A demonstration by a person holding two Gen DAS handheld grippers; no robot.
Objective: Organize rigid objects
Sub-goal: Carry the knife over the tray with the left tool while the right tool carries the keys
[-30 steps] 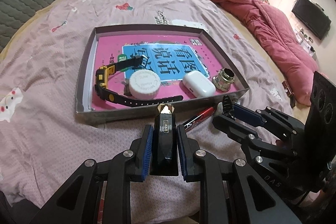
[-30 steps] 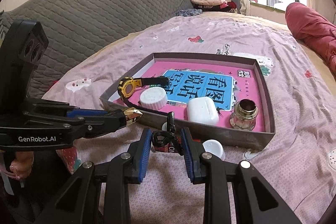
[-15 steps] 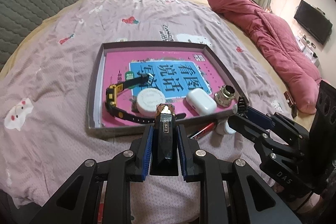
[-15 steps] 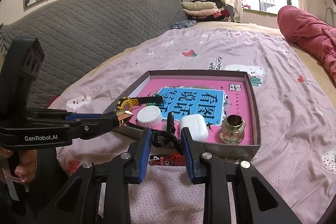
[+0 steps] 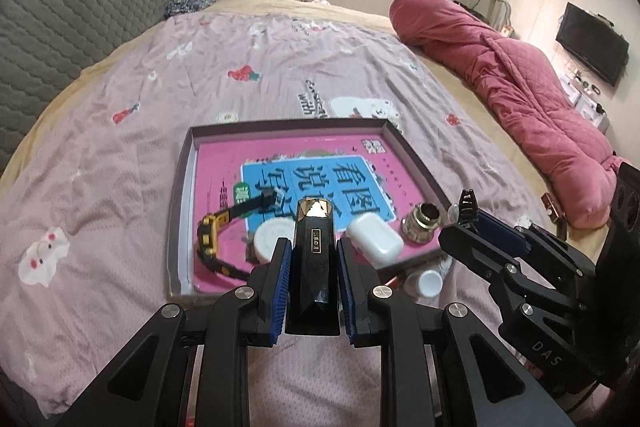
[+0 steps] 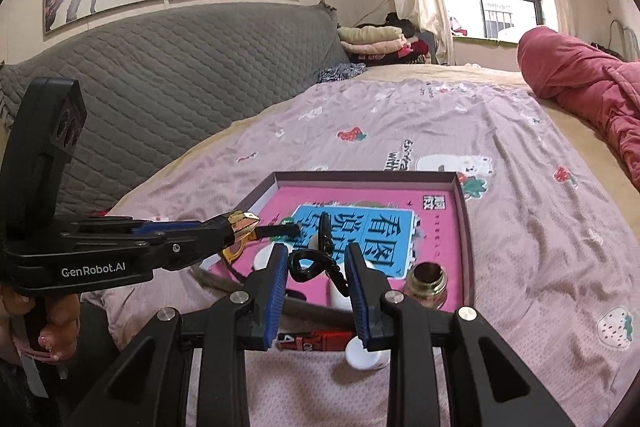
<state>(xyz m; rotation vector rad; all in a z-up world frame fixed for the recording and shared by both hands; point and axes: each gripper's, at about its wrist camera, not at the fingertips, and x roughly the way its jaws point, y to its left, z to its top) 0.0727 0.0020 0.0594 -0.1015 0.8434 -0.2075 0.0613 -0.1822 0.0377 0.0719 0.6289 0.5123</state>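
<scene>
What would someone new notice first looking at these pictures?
Up front, the left gripper is shut on a black faceted tube with a gold tip, and the right gripper pinches a black clip. Beyond them, a shallow tray with a bright pink and blue book lies on the pink bedspread.

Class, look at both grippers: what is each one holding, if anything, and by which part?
The left gripper clamps a black gold-capped tube by its sides. The right gripper pinches a black clip by its loop.

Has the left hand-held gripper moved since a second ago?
Yes. The left hand-held gripper has risen: its black tube now overlaps the tray's contents, where before it sat below the tray's near wall.
</scene>
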